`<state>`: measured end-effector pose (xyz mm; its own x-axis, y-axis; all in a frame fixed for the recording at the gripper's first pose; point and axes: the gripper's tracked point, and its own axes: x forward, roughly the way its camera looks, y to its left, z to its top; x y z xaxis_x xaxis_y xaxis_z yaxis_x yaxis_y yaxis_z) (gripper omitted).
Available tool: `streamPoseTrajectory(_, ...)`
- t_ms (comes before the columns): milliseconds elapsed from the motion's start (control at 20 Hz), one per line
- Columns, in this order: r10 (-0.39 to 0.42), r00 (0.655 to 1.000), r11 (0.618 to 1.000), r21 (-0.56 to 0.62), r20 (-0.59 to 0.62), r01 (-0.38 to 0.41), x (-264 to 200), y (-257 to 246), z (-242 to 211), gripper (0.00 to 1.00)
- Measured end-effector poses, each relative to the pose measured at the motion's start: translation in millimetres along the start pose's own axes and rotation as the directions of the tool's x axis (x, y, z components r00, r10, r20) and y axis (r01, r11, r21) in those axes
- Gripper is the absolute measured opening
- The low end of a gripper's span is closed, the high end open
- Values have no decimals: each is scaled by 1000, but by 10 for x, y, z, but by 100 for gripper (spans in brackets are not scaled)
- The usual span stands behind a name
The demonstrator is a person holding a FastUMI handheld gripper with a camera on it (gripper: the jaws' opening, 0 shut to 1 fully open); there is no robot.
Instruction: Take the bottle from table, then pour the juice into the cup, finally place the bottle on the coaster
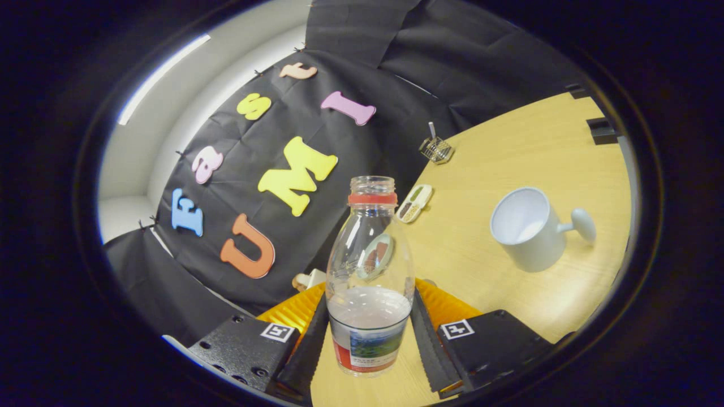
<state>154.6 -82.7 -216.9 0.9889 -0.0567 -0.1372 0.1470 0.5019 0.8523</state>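
A clear, uncapped bottle (367, 271) with a red neck ring and a printed label stands between my fingers, holding pale juice in its lower part. My gripper (370, 316) is shut on it, with both fingers (314, 339) pressing its sides at label height. A white cup (529, 229) with its handle pointing away from the bottle sits on the wooden table (481, 271), beyond my fingers and to the right. Its inside looks white and bare. Through the bottle's glass I see a round disc (376, 257), which may be the coaster, on the table just beyond it.
A small white compartment dish (414, 202) lies beyond the bottle, near the table's far edge. A little wire holder (435, 148) stands farther back. A white object (308, 278) peeks out left of the bottle. The table looks slanted, and the booth wall hangs behind it.
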Motion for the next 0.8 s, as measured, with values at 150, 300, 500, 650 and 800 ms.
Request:
streamPoseTrajectory(150, 8, 1000, 994, 105, -20, -5, 52, -52, -21, 79)
streamPoseTrajectory(300, 30, 999, 980, 199, -23, -25, 55, -36, -29, 79)
streamPoseTrajectory(500, 29, 999, 957, 289, -30, -19, 43, -95, -31, 79)
streamPoseTrajectory(650, 37, 999, 940, 339, -33, -24, 33, -114, -38, 79)
streamPoseTrajectory(800, 30, 999, 926, 378, -44, -11, 20, -177, -27, 79)
